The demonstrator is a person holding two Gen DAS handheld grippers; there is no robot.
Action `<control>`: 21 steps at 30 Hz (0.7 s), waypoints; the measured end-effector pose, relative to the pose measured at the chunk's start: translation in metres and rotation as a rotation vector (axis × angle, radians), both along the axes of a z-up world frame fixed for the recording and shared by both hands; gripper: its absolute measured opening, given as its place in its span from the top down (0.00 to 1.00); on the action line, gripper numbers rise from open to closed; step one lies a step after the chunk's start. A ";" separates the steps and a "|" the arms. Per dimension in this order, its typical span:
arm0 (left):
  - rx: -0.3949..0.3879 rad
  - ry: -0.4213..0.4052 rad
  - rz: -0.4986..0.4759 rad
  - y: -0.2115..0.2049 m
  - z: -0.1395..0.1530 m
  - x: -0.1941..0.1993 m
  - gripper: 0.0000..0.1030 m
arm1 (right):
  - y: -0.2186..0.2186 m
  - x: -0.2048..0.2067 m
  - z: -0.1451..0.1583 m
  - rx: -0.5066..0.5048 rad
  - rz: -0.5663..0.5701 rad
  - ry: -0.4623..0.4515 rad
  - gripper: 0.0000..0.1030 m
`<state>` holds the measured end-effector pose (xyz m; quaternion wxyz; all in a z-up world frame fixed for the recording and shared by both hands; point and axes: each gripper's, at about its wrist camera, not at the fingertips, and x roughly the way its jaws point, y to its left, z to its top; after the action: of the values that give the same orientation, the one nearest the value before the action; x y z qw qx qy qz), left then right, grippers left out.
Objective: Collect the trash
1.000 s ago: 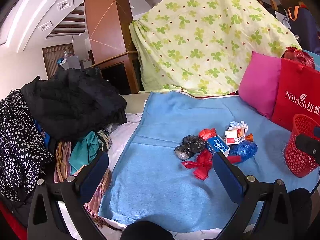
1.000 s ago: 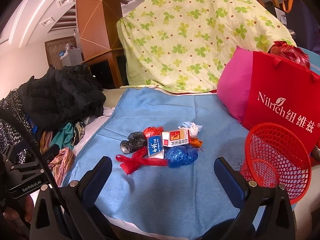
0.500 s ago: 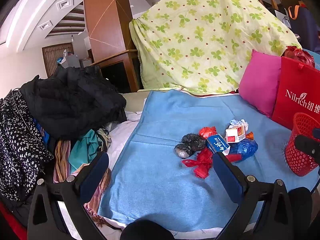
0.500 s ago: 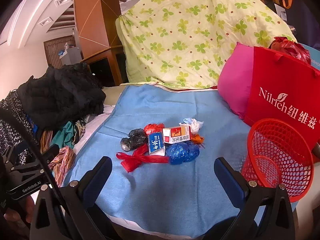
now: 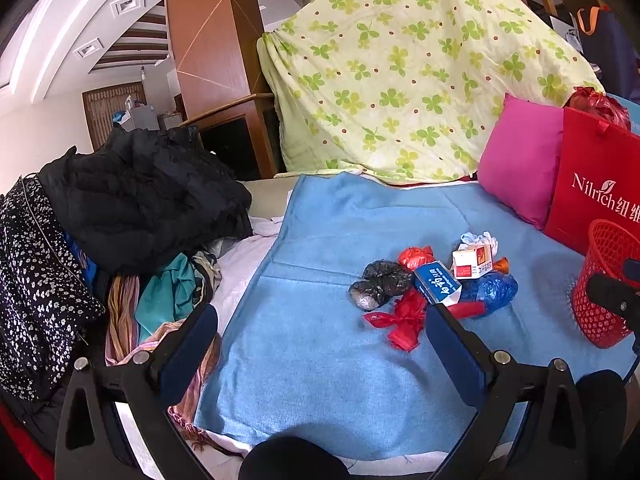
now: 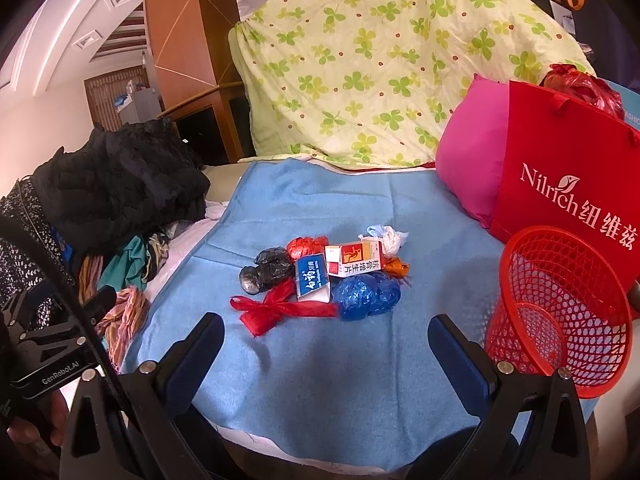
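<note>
1. Two tools hover over the blue blanket (image 5: 320,248), both spread wide and holding nothing: the left tool (image 5: 322,334) and the right tool (image 6: 326,350).
2. The trash sits clustered mid-blanket, ahead of both tools: a black bag (image 6: 266,268), a red ribbon (image 6: 276,308), a blue-and-white carton (image 6: 314,278), a blue bag (image 6: 366,296), a red-and-white box (image 6: 354,262), a red wad (image 6: 306,246) and white paper (image 6: 386,238).
3. The red mesh basket (image 6: 560,312) stands at 3 o'clock of the pile, well apart from it.
4. A red shopping bag (image 6: 568,168) and pink pillow (image 6: 468,156) stand at 1 o'clock; heaped clothes (image 5: 140,204) lie at 9 o'clock.
</note>
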<state>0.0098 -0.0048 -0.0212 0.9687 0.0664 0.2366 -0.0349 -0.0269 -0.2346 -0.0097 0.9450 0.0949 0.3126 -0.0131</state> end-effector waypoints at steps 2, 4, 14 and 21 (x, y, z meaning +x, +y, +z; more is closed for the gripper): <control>0.002 0.000 -0.001 0.000 0.000 0.000 0.00 | 0.000 0.001 -0.001 0.001 0.000 0.003 0.00; 0.000 -0.001 -0.001 -0.001 0.000 0.001 0.00 | 0.000 0.001 -0.002 0.002 -0.001 0.005 0.00; -0.001 0.019 0.007 0.000 -0.005 0.006 0.00 | 0.001 0.008 -0.009 0.006 0.003 0.027 0.00; 0.003 0.065 0.000 -0.004 -0.020 0.022 0.00 | -0.003 0.020 -0.023 0.034 0.006 0.063 0.00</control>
<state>0.0319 -0.0090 -0.0413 0.9604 0.0664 0.2680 -0.0366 -0.0065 -0.2372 -0.0328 0.9330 0.1093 0.3427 -0.0079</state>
